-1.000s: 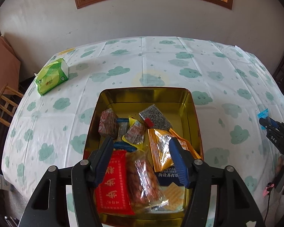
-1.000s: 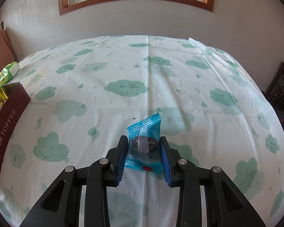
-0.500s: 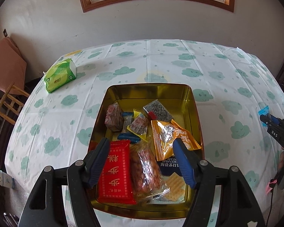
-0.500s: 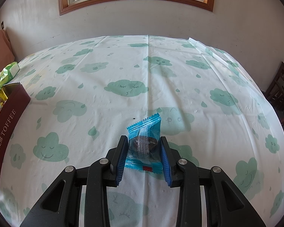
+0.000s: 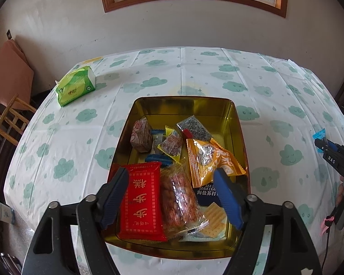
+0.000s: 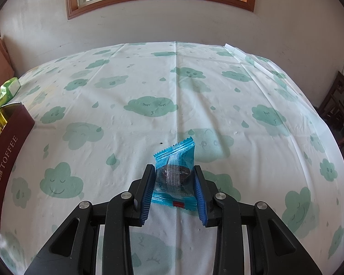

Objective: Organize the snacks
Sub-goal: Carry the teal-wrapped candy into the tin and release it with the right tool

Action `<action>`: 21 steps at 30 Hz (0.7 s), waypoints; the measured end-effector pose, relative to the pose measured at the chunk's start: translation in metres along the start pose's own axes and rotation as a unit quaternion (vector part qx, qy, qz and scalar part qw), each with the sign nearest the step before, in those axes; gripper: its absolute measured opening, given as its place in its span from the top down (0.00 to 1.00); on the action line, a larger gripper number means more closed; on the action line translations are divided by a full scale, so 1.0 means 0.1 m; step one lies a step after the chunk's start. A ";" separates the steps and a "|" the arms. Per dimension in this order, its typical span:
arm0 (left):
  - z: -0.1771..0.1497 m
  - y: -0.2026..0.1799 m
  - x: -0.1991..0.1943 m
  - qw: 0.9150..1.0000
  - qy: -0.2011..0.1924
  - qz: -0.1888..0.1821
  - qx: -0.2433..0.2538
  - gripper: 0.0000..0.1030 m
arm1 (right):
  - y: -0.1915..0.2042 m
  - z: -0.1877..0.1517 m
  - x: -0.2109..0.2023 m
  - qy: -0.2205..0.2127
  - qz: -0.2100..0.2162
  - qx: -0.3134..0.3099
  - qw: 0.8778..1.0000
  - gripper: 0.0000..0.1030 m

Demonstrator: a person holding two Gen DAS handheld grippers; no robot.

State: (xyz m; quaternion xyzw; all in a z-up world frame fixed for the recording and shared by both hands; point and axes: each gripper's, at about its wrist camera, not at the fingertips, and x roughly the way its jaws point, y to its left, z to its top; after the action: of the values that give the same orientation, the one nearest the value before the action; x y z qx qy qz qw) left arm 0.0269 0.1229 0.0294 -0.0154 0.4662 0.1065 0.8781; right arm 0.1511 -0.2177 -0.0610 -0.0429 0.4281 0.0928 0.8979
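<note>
A gold tin (image 5: 181, 105) on the cloud-print tablecloth holds several snack packets, among them a red packet (image 5: 142, 199), a clear packet of orange snacks (image 5: 178, 197) and an orange packet (image 5: 208, 158). My left gripper (image 5: 172, 176) hovers over the tin's near end. Its jaws are opening and the pads touch nothing. In the right wrist view my right gripper (image 6: 174, 174) is shut on a blue wrapped cookie (image 6: 175, 171) that rests on the cloth. That gripper (image 5: 321, 141) also shows at the right edge of the left wrist view.
A green tissue pack (image 5: 76, 86) lies at the far left of the table. The tin's dark red outer wall (image 6: 4, 165), lettered TOFFEE, stands at the left of the right wrist view. A wooden chair (image 5: 10, 119) is beside the table's left edge.
My left gripper's jaws have spread wider and it has drawn back from the tin, which now shows more fully. The right gripper and its blue cookie have not moved.
</note>
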 end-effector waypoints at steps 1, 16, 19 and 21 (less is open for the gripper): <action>-0.01 0.01 0.00 1.000 0.000 0.000 0.000 0.27 | 0.00 0.00 0.00 0.001 -0.002 0.001 1.000 0.68; -0.12 0.20 -0.01 1.000 0.000 0.000 -0.024 0.27 | 0.13 0.02 -0.20 -0.003 -0.006 0.008 1.000 0.69; -0.14 0.32 -0.04 0.999 -0.003 0.008 -0.035 0.26 | 0.18 0.03 -0.28 -0.009 0.004 0.010 1.000 0.69; -0.14 0.43 -0.05 0.999 -0.006 0.018 -0.044 0.24 | 0.26 0.05 -0.33 -0.012 0.009 0.004 1.000 0.69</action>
State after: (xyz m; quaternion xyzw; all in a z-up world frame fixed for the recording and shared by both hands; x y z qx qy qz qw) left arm 0.0039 0.1620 0.0286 -0.0450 0.4562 0.1423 0.8772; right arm 0.1293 -0.1960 -0.0319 -0.0344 0.4178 0.0997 0.9024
